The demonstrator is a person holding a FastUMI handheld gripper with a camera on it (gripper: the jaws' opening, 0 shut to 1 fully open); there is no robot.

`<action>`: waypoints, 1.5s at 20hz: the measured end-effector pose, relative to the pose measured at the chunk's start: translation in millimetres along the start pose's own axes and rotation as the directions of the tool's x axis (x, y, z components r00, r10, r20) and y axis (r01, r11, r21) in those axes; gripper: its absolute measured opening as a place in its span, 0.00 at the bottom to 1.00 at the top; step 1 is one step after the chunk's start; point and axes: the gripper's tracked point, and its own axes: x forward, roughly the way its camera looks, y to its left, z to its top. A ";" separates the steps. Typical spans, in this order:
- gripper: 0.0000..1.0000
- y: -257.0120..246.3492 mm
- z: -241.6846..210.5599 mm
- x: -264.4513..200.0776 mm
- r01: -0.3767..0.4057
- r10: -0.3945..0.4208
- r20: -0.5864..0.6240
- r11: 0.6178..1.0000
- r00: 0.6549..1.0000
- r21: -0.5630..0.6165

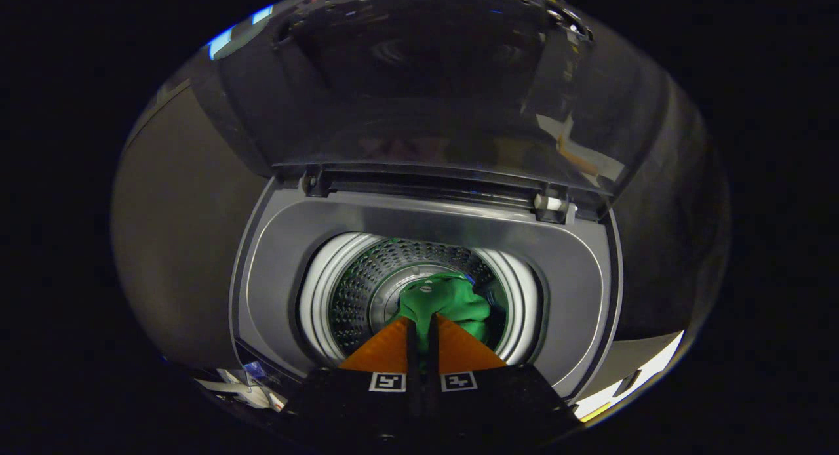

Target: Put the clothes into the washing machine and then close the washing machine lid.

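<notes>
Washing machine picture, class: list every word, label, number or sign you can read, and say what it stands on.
None can be read.
Gripper, fingers nearly closed over the green garment: two square pattern markers, no letters.
Papers beside the washing machine: print too blurred.
Raised lid: reflections, no text.

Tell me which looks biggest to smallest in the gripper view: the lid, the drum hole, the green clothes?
1. The open lid, standing up behind the tub.
2. The drum hole.
3. The green clothes down inside it, smallest, though they lie farthest away.
The gripper hangs over the hole, its fingers pinching a fold of green cloth.
</notes>
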 end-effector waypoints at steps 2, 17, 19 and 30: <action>0.06 -8.9 -2.0 3.2 0.023 -0.023 -0.001 1.000 1.000 0.007; 0.99 29.7 20.3 -46.4 -0.049 0.054 0.060 0.995 0.997 -0.083; 0.99 37.3 51.2 -73.6 -0.066 0.080 0.141 0.993 0.987 -0.100; 0.98 26.0 298.5 -137.9 0.063 0.054 0.553 0.980 0.832 -0.190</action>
